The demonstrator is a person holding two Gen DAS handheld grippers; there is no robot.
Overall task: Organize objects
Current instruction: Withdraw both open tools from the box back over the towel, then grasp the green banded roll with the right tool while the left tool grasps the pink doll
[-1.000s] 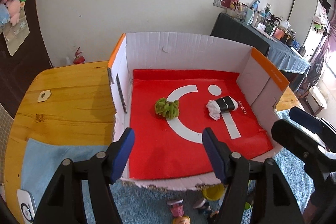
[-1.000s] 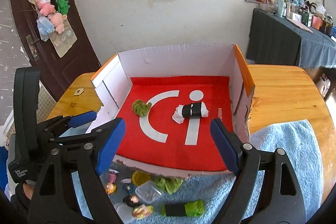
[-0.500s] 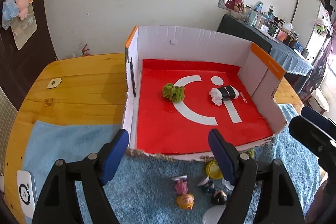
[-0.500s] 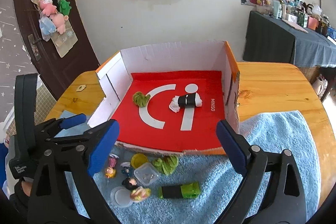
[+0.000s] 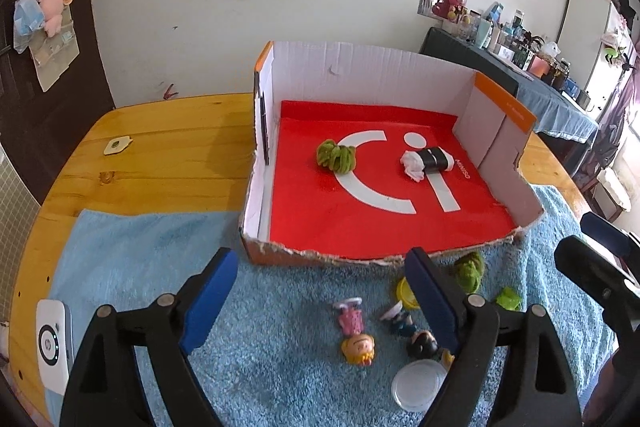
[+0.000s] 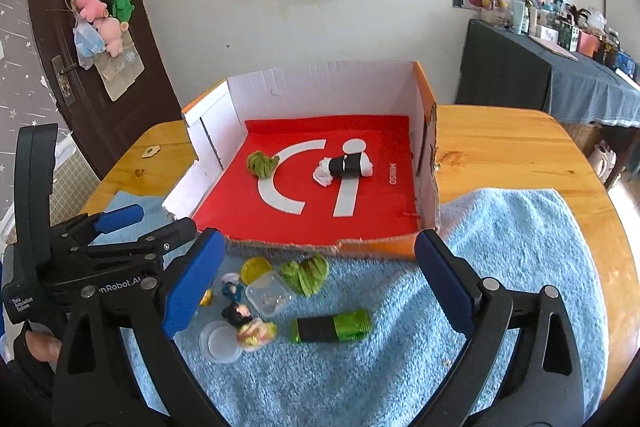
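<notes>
A cardboard box [image 5: 376, 75] [image 6: 320, 83] with a red floor holds a green scrunchie [image 5: 336, 155] [image 6: 262, 163] and a white roll with a black band [image 5: 426, 161] [image 6: 346, 165]. On the blue towel [image 5: 132, 259] [image 6: 520, 247] in front lie small figurines [image 5: 356, 335] [image 6: 248, 323], a yellow lid [image 6: 256, 268], a clear container [image 6: 270, 294], a green cloth [image 6: 306, 273] and a green-and-black roll [image 6: 330, 325]. My left gripper [image 5: 320, 291] and right gripper [image 6: 316, 275] are open and empty above the towel.
A round wooden table [image 5: 160, 147] carries the towel and box. A white device [image 5: 52, 339] lies at the towel's left edge. A clear round lid [image 5: 418, 383] lies near the figurines. A dark door [image 6: 80, 27] and a cluttered side table [image 6: 560, 59] stand behind.
Both grippers have drawn back from the box toward me and risen, so the towel and the loose items in front of the box have come into view. Both stay open.
</notes>
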